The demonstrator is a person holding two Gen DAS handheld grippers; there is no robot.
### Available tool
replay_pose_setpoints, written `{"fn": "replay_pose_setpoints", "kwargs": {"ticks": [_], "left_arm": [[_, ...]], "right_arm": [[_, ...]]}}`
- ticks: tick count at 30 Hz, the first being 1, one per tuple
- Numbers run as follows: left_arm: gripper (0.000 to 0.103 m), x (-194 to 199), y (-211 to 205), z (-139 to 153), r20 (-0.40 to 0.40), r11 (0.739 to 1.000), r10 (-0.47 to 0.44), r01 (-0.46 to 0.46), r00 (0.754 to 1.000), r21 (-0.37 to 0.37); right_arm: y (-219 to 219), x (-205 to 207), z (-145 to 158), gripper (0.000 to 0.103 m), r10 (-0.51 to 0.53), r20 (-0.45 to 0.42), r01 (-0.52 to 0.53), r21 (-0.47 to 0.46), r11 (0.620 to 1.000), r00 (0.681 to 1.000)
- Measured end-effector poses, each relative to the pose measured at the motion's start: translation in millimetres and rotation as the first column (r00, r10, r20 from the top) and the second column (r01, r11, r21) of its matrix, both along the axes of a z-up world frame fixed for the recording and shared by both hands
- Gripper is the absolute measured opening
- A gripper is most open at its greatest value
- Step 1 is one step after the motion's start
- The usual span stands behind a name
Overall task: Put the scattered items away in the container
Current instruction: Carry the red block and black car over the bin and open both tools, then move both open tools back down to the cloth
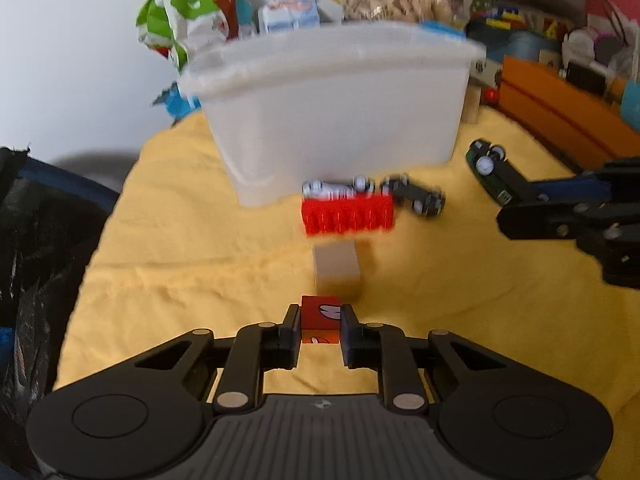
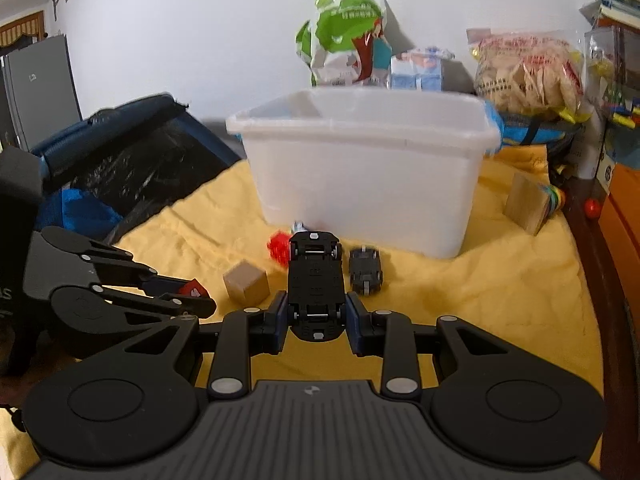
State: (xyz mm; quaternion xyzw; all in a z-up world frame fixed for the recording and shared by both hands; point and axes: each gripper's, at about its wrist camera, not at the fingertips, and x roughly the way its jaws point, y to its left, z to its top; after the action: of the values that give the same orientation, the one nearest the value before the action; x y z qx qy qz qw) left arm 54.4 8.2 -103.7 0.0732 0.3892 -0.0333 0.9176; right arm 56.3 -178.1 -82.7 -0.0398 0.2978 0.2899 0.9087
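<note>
My left gripper (image 1: 320,322) is shut on a small red cube (image 1: 321,318) with a white mark, held above the yellow cloth. My right gripper (image 2: 317,314) is shut on an upside-down black toy car (image 2: 316,280); it shows in the left wrist view (image 1: 490,168) too. The white plastic bin (image 1: 332,108) stands ahead, also in the right wrist view (image 2: 368,168). On the cloth before the bin lie a wooden cube (image 1: 337,272), a red brick (image 1: 347,214), a white toy car (image 1: 340,188) and a small black toy car (image 1: 416,198).
Snack bags (image 2: 348,36) and a cracker bag (image 2: 528,72) stand behind the bin. A wooden block (image 2: 526,202) leans at the far right. A dark blue bag (image 2: 132,156) lies left of the yellow cloth (image 2: 500,280). An orange cabinet (image 1: 560,108) lines the right side.
</note>
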Motion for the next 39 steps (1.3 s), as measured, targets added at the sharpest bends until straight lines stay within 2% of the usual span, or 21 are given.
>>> {"fn": "replay_pose_setpoints", "kwargs": {"ticks": [7, 10, 13, 16, 19, 23, 25, 26, 27, 29, 35, 39], "left_arm": [[0.022, 13, 10, 87, 0.12, 1.0, 0.023, -0.021, 0.993, -0.024], [0.022, 35, 15, 119, 0.163, 0.999, 0.027, -0.022, 0.986, -0.032], [0.022, 65, 14, 138, 0.198, 0.999, 0.029, -0.025, 0.98, -0.021], [0.022, 99, 9, 142, 0.21, 0.999, 0.029, -0.031, 0.977, 0.007], [0.022, 132, 7, 136, 0.186, 0.999, 0.036, -0.038, 0.982, 0.007], [0.024, 156, 9, 127, 0.157, 0.998, 0.055, -0.057, 0.986, 0.009], [0.039, 165, 10, 122, 0.137, 0.998, 0.062, -0.062, 0.989, -0.002], [0.05, 166, 10, 120, 0.13, 0.998, 0.062, -0.062, 0.99, 0.002], [0.056, 167, 10, 119, 0.131, 0.998, 0.057, -0.058, 0.99, 0.004], [0.06, 166, 10, 119, 0.141, 0.999, 0.047, -0.048, 0.989, 0.004], [0.06, 162, 11, 120, 0.14, 0.999, 0.047, -0.047, 0.989, -0.005], [0.06, 139, 12, 121, 0.157, 0.999, 0.037, -0.037, 0.987, -0.006]], "right_arm": [[-1, 12, 48, 0.033, -0.03, 0.076, 0.025, 0.057, 0.998, 0.997], [-2, 32, 70, 0.033, -0.058, 0.106, 0.05, 0.072, 0.996, 0.993], [-1, 64, 85, 0.033, -0.086, 0.106, 0.079, 0.072, 0.994, 0.991], [1, 97, 87, 0.033, -0.11, 0.097, 0.105, 0.054, 0.993, 0.989], [4, 127, 84, 0.033, -0.138, 0.067, 0.136, 0.03, 0.99, 0.988], [6, 153, 73, 0.033, -0.159, 0.021, 0.159, 0.0, 0.987, 0.987], [7, 161, 68, 0.035, -0.169, 0.005, 0.169, -0.013, 0.985, 0.986], [8, 164, 66, 0.041, -0.179, -0.01, 0.179, -0.02, 0.984, 0.984], [8, 166, 65, 0.054, -0.183, -0.017, 0.183, -0.021, 0.983, 0.983], [8, 164, 66, 0.063, -0.183, 0.007, 0.184, -0.02, 0.983, 0.983], [6, 159, 74, 0.064, -0.174, 0.024, 0.174, -0.005, 0.985, 0.984], [0, 135, 79, 0.067, -0.155, 0.054, 0.155, 0.013, 0.988, 0.986]]}}
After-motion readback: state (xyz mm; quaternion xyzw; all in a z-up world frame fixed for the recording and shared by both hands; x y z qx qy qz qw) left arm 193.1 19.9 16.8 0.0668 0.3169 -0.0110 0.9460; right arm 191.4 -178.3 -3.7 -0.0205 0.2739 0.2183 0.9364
